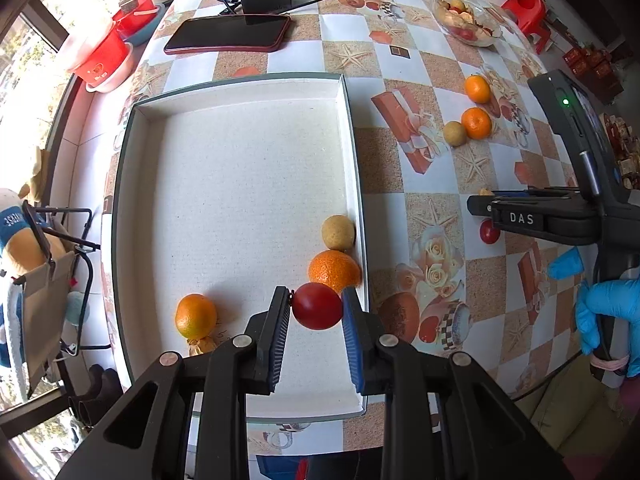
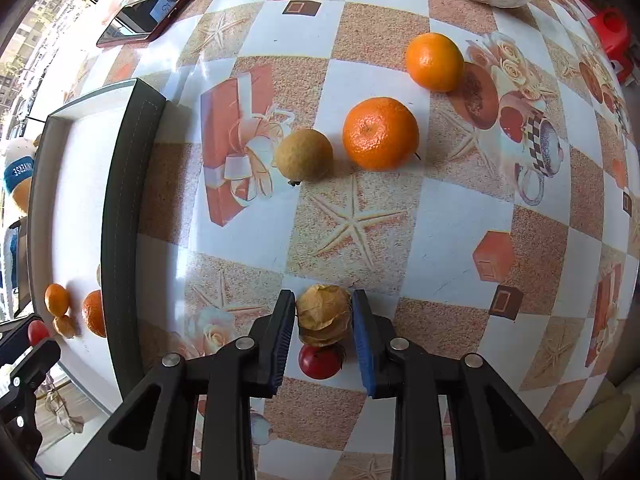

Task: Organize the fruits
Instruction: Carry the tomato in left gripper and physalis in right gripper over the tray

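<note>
The left gripper (image 1: 316, 306) has its jaws clamped on a red cherry tomato (image 1: 318, 311), held over the near right corner of the white tray (image 1: 240, 92). The right gripper (image 2: 324, 320) pinches a husked physalis (image 2: 325, 314) over the table (image 2: 452, 224), with a second red tomato (image 2: 320, 362) lying on the cloth right under it.

The tomato is smooth, taut-skinned and likely slippery — pads across its widest part with only light pressure seem best, since a hard squeeze could split it. The physalis husk is papery and should crumple; the berry inside is what bears the grip.

In the tray, along its right edge, sit a mandarin (image 1: 335, 272) and a tan longan-like fruit (image 1: 338, 233) — another orange (image 1: 196, 316) lies nearer the front edge. Two mandarins (image 2: 380, 134) and a tan fruit (image 2: 304, 155) wait farther out on the table.
</note>
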`<action>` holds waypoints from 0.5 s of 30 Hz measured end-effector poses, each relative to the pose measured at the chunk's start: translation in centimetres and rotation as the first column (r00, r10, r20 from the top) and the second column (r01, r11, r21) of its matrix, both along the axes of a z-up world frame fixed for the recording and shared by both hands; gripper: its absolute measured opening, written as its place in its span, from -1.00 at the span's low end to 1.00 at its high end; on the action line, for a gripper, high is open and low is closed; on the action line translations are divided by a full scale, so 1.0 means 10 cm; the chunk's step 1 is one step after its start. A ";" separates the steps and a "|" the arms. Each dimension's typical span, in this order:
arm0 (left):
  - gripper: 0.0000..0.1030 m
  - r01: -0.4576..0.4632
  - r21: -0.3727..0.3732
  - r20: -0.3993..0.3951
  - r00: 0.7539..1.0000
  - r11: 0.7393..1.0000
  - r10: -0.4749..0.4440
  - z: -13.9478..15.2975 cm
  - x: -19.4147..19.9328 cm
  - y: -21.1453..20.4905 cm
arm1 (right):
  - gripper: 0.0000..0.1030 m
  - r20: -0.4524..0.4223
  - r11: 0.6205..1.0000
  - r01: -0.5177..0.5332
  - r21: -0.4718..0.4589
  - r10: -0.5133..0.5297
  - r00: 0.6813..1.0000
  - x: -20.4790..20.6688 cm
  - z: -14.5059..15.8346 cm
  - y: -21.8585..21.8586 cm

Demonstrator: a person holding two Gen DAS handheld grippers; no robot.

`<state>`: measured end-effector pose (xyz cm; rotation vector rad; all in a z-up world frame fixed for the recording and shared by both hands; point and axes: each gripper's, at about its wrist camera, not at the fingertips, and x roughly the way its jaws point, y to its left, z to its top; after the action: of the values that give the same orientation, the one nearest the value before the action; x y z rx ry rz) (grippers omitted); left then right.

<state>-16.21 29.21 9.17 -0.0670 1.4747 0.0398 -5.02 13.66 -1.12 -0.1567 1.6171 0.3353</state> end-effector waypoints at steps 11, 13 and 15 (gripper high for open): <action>-0.44 -0.031 0.000 -0.003 1.000 1.000 0.031 -0.05 -0.06 0.11 | -0.41 0.025 0.999 0.011 0.041 -0.012 1.000 0.00 0.56 -0.24; -0.44 -0.035 -0.004 0.000 0.999 0.999 0.035 -0.05 -0.06 0.12 | -0.41 0.029 0.999 0.005 0.047 -0.006 1.000 0.00 0.64 -0.23; -0.44 -0.040 -0.006 0.007 0.999 0.999 0.040 -0.03 -0.06 0.14 | -0.41 0.033 0.999 -0.005 0.050 0.003 0.999 0.02 0.72 -0.19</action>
<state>-16.82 30.58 8.87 -0.1019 1.4660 0.0675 -4.78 11.75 6.11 -0.1268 1.5746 0.3746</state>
